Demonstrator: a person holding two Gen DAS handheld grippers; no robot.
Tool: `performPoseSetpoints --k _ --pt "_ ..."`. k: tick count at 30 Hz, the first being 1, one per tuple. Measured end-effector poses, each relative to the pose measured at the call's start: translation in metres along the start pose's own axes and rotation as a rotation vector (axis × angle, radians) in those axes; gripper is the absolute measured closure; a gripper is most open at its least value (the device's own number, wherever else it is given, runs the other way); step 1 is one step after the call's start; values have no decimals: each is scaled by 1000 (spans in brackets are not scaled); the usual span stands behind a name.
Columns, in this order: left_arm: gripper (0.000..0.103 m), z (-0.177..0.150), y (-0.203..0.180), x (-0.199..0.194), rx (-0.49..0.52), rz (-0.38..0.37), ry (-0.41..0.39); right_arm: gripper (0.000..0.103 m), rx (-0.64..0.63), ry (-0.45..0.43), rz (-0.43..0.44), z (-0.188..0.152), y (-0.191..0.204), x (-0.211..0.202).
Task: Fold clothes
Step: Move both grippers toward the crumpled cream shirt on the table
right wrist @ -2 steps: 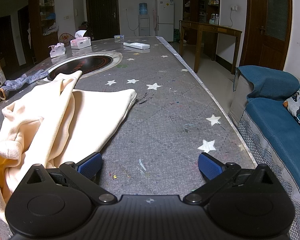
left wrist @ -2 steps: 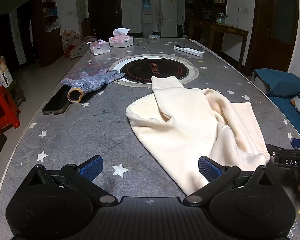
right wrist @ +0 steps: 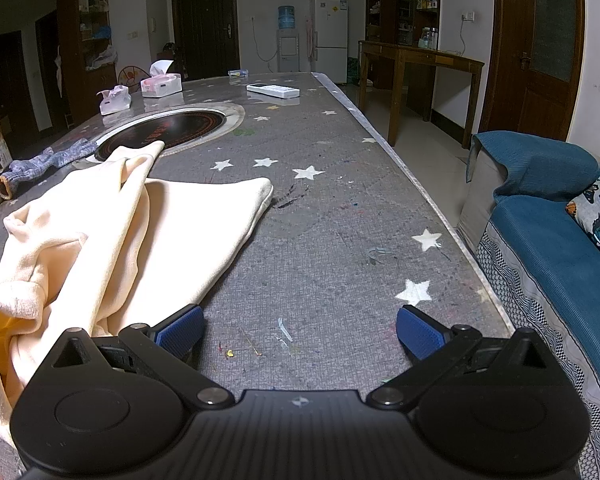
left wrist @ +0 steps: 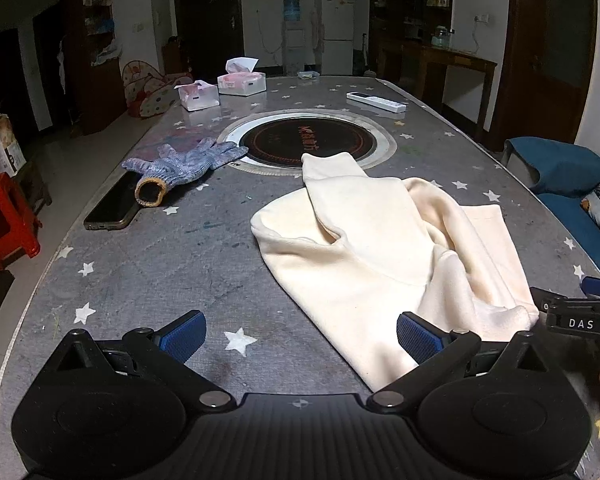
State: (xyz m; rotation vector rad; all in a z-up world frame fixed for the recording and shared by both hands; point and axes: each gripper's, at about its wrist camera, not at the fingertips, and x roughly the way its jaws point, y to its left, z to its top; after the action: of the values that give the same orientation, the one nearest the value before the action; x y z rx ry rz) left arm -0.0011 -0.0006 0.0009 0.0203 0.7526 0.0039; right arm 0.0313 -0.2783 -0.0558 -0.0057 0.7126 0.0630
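Observation:
A cream garment (left wrist: pixel 384 252) lies rumpled and partly folded over itself on the grey star-printed table (left wrist: pixel 188 248). My left gripper (left wrist: pixel 300 338) is open just above the table's near edge, its right fingertip (left wrist: pixel 418 338) over the garment's near hem, nothing between the pads. In the right wrist view the same garment (right wrist: pixel 140 224) spreads to the left, and my right gripper (right wrist: pixel 300 334) hangs open over bare table, its left fingertip (right wrist: pixel 180 334) at the cloth's edge. The right gripper's body (left wrist: pixel 580 316) shows at the left view's right edge.
A blue knit glove (left wrist: pixel 184 164) and a phone (left wrist: pixel 114 208) lie at the left. A round inset cooktop (left wrist: pixel 308 142), two tissue boxes (left wrist: pixel 242 80) and a white remote (left wrist: pixel 376 101) are farther back. A blue sofa (right wrist: pixel 560 248) runs along the table's right side.

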Motion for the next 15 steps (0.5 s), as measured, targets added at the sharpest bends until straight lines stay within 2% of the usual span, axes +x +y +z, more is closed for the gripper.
performPoseSetpoints --k 15 --pt "0 -1 -9 -10 8 -15 -1 0 -16 3 51 -4 0 -17"
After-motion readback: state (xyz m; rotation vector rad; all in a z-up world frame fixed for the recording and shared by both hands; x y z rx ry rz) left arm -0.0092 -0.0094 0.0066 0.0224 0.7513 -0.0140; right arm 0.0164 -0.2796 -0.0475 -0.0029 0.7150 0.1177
